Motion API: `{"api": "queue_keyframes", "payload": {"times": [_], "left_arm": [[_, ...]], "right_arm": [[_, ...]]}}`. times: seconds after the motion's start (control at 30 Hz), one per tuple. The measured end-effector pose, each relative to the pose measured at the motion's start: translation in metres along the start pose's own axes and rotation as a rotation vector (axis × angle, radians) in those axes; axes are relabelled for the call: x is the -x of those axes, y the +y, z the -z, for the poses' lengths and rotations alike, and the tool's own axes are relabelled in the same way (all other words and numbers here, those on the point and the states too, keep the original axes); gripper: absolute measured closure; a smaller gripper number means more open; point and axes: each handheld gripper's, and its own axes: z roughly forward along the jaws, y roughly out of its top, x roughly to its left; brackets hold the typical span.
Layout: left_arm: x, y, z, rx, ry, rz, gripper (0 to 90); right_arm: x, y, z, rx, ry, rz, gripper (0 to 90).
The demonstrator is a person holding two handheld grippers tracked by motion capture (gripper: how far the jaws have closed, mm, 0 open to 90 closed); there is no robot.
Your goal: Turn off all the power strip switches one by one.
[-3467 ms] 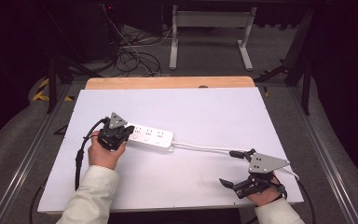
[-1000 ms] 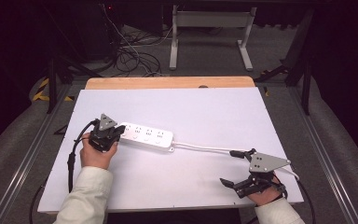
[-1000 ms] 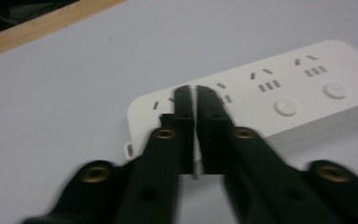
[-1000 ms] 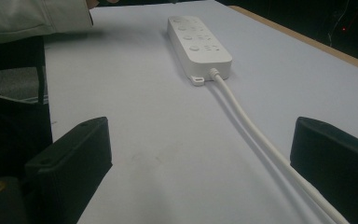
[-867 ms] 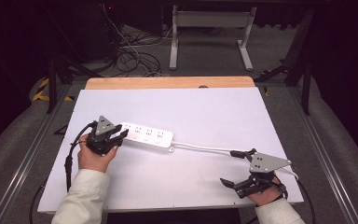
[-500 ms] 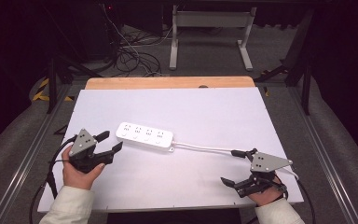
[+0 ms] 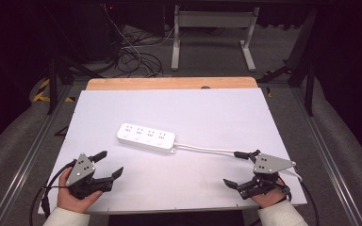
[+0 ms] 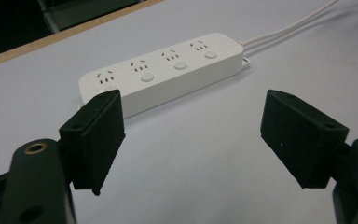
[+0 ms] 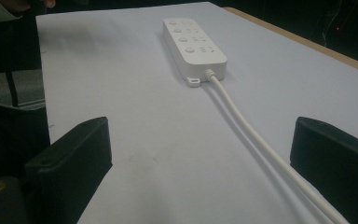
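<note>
A: Where does the power strip (image 7: 146, 137) sit now?

B: It lies flat near the middle of the white table (image 7: 217, 108), its 4 sockets facing up, and nothing touches it. Its white cord (image 7: 205, 149) runs from the strip's right end toward the right gripper (image 7: 242, 168).

A: And what has changed?

B: The left gripper (image 7: 111, 164) was at the strip's left end 1 second ago; now it has pulled back toward the table's near edge, well apart from the strip, jaws spread wide and empty. In the left gripper view the strip lies free ahead of the 2 open jaws.

A: The right gripper?

B: It has not moved. It stays near the cord's far end, jaws spread, with the cord passing between them on the table, ungripped.

A: Meaning?

B: Likely the strip has been placed and released, so that step looks finished.
</note>
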Motion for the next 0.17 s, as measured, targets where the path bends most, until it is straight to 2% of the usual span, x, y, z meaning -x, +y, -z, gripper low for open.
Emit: {"api": "queue_keyframes", "payload": {"times": [0.17], "left_arm": [[0.0007,-0.0052,0.0005,-0.001,-0.030,0.051,22.2]], "right_arm": [[0.0000,0.0001,-0.0013,-0.003,0.003,0.000,6.0]]}}
